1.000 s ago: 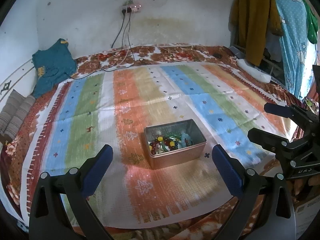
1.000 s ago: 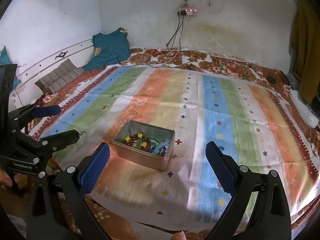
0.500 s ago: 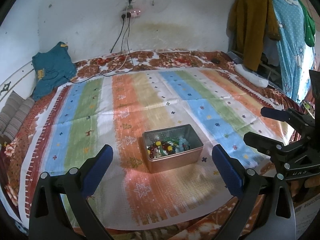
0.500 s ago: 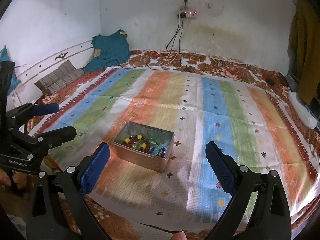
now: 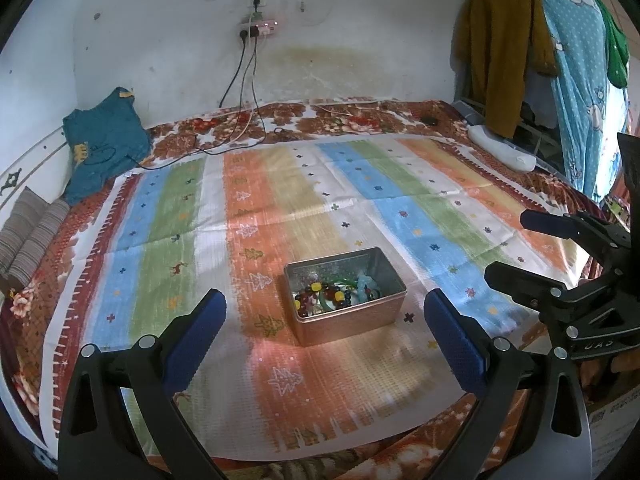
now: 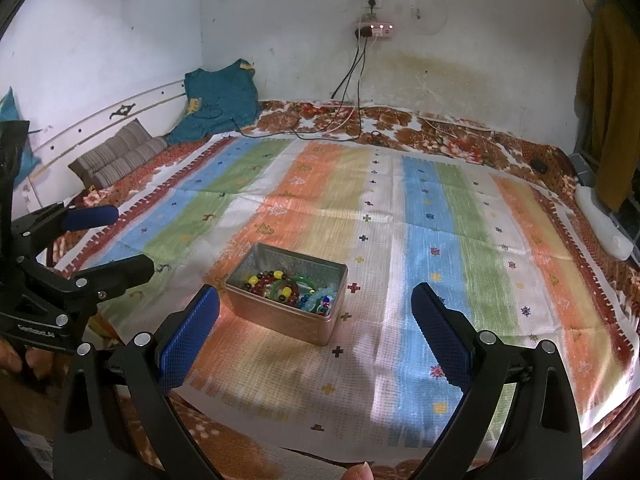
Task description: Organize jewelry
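Observation:
An open metal tin (image 5: 362, 326) stands on the striped cloth near the bed's front edge; it also shows in the right wrist view (image 6: 280, 320). Inside lies a tangle of jewelry (image 5: 332, 296): beaded bracelets with red, yellow and dark beads, a green bangle and pale blue pieces, seen too in the right wrist view (image 6: 288, 288). My left gripper (image 5: 324, 328) is open and empty, held short of the tin. My right gripper (image 6: 316, 320) is open and empty, also short of the tin. Each gripper shows at the side of the other's view.
The striped cloth (image 5: 280, 208) covers a floral bedsheet (image 5: 320, 120). A teal garment (image 5: 104, 140) and striped pillows (image 5: 28, 240) lie at the far left. Cables (image 5: 240, 120) hang from a wall socket. Clothes (image 5: 560, 60) hang at the right, above a white object (image 5: 504, 148).
Both grippers have pulled back and tilted up slightly, so the tin sits a little farther off and more of the wall shows. Both remain open and empty. The tin has not moved.

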Available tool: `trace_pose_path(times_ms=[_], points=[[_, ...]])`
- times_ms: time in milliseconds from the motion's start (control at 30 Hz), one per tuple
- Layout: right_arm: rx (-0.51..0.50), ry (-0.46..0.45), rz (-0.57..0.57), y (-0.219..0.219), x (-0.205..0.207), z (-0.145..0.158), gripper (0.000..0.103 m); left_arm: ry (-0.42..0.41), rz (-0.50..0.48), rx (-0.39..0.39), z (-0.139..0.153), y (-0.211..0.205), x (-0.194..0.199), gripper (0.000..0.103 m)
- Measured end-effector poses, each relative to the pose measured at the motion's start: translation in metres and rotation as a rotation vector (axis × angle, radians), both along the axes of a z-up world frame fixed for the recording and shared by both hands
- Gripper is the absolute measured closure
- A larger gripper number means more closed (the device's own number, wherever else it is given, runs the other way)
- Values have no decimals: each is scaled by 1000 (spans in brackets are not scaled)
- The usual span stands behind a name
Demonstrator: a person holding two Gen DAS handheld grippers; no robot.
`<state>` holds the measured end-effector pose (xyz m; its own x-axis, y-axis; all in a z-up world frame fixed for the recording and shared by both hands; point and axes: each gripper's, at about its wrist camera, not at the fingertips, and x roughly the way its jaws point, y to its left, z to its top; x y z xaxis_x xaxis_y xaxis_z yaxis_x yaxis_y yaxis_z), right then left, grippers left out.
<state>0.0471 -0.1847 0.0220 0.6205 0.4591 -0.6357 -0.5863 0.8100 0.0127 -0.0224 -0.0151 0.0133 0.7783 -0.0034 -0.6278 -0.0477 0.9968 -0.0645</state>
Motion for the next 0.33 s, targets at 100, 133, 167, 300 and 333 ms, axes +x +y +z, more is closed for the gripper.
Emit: trace_pose_path(times_ms=[100, 133, 167, 300, 333], points=[[1, 0, 0, 0, 0, 0, 6, -3, -4, 9, 1, 1, -1, 6], [-1, 0, -1, 0, 0, 0, 6, -3, -3, 11, 1, 2, -1, 6], [-4, 1, -1, 1, 1, 0, 6, -4, 1, 12, 2, 3, 0, 6], [-5, 0, 0, 0, 0, -1, 6, -10, -7, 13, 3, 5, -1, 6], [-5, 0, -1, 0, 0, -1, 6, -11, -8, 14, 3, 4, -1, 6]])
